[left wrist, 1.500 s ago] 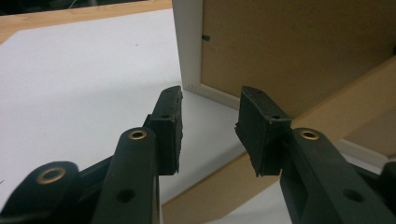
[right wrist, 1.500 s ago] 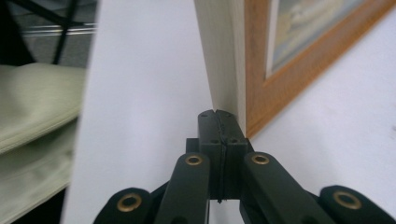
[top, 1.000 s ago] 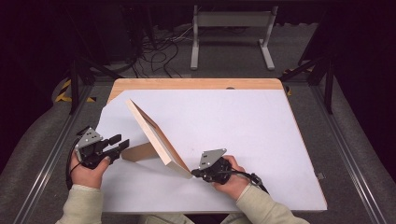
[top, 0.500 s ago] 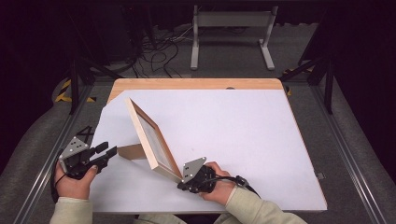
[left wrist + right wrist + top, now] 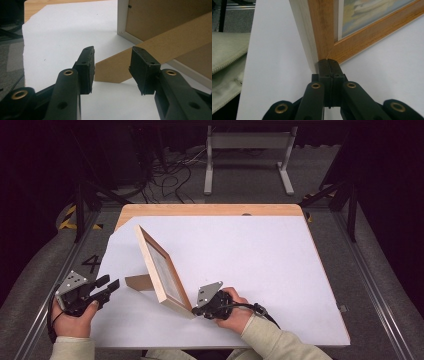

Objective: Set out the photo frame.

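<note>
A wooden picture frame (image 5: 161, 270) stands upright on the white table (image 5: 250, 265), propped from behind by its brown cardboard stand (image 5: 138, 282). My left gripper (image 5: 111, 284) is open just left of the stand. In the left gripper view the stand's foot (image 5: 160, 50) lies past the gripper (image 5: 112, 67), a short way off its fingertips (image 5: 86, 65), with the frame's back (image 5: 160, 17) behind it. My right gripper (image 5: 194, 311) is shut, holding nothing. Its closed tip (image 5: 327, 61) touches the frame's near bottom corner (image 5: 322, 30).
A bare wooden strip (image 5: 210, 210) runs along the table's far edge. Grey rails (image 5: 375, 285) flank both sides. Cables (image 5: 170, 170) and a metal stand (image 5: 247, 150) are on the floor beyond. The white surface right of the frame is open.
Both hands have shifted left and toward the near edge. The left gripper drew back from the stand. The frame's near corner swung left with the right gripper against it.
</note>
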